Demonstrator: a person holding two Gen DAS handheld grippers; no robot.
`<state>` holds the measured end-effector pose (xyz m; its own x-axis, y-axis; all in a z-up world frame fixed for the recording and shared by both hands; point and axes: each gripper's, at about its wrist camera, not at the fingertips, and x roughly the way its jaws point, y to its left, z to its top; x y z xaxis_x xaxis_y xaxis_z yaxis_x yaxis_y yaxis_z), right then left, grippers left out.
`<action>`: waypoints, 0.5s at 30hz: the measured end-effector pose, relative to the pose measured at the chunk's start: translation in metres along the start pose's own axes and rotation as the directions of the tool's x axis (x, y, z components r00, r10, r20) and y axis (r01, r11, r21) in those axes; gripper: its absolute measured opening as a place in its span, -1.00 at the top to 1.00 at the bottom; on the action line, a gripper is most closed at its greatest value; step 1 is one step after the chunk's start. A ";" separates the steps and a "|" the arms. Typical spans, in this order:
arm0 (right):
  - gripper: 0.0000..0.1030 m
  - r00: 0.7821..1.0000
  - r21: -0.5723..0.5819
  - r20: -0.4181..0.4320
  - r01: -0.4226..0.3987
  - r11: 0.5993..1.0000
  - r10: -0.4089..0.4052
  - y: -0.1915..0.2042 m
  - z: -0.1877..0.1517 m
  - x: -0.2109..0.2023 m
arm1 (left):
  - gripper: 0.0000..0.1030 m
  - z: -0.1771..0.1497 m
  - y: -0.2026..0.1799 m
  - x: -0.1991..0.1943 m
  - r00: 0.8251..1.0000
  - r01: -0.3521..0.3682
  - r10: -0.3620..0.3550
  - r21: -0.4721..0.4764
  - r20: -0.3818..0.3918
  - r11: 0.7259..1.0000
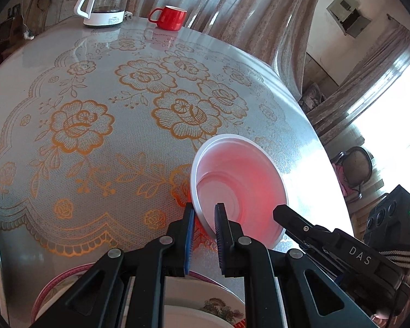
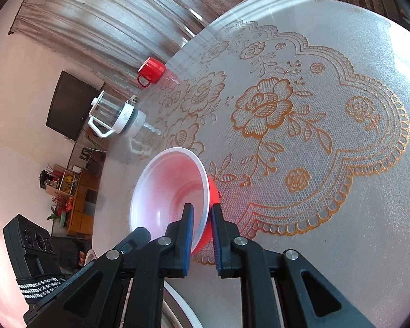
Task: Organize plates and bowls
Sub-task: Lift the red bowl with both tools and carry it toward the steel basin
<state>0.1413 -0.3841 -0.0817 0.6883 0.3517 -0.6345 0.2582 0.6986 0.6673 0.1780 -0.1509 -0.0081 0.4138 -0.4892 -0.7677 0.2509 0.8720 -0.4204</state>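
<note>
A bowl (image 1: 240,183), white inside and red outside, is held tilted above the table. My left gripper (image 1: 205,224) is shut on its near rim, one finger inside and one outside. In the right wrist view the same bowl (image 2: 169,188) is tilted, and my right gripper (image 2: 202,221) is shut on its rim too. The right gripper's finger also shows in the left wrist view (image 1: 292,218), at the bowl's right side. Below the left gripper lies a stack of plates: a pink-rimmed plate (image 1: 54,287) and a white flowered plate (image 1: 213,300).
A round table with a gold floral cloth (image 1: 95,125) fills both views. A white glass kettle (image 1: 104,0) and a red mug (image 1: 169,16) stand at its far edge, and both show in the right wrist view, kettle (image 2: 114,114) and mug (image 2: 150,71). Curtains hang behind.
</note>
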 end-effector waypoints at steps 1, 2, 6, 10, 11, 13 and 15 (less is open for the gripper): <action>0.76 1.000 -0.001 -0.002 -0.002 1.000 0.002 0.001 -0.001 0.001 | 0.72 -0.001 0.001 -0.003 1.000 0.000 0.000 -0.002 0.004 1.000; 0.76 1.000 -0.002 -0.006 -0.001 1.000 0.001 0.003 -0.003 0.002 | 0.72 -0.003 0.003 -0.005 1.000 0.002 -0.002 -0.005 0.009 1.000; 0.76 1.000 -0.020 -0.010 0.004 1.000 -0.004 0.012 -0.008 0.005 | 0.72 -0.006 0.010 -0.014 0.999 0.011 -0.011 -0.008 0.034 1.000; 0.76 1.000 -0.037 -0.009 0.004 0.999 -0.004 0.022 -0.010 0.007 | 0.72 -0.008 0.016 -0.022 0.998 0.022 -0.021 -0.015 0.054 1.000; 0.76 1.000 -0.044 -0.006 0.004 0.999 -0.004 0.025 -0.011 0.006 | 0.72 -0.008 0.016 -0.026 0.998 0.022 -0.021 -0.013 0.060 1.000; 0.76 1.000 -0.057 -0.002 0.003 0.998 -0.003 0.030 -0.012 0.006 | 0.72 -0.008 0.019 -0.031 0.997 0.025 -0.024 -0.014 0.073 1.000; 0.76 1.000 -0.071 0.000 0.003 0.997 -0.003 0.036 -0.013 0.006 | 0.72 -0.008 0.021 -0.036 0.996 0.032 -0.031 -0.016 0.085 0.999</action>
<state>0.1458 -0.3487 -0.0672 0.6873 0.3500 -0.6364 0.2115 0.7418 0.6364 0.1614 -0.1149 0.0067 0.4788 -0.5156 -0.7106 0.2504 0.8560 -0.4524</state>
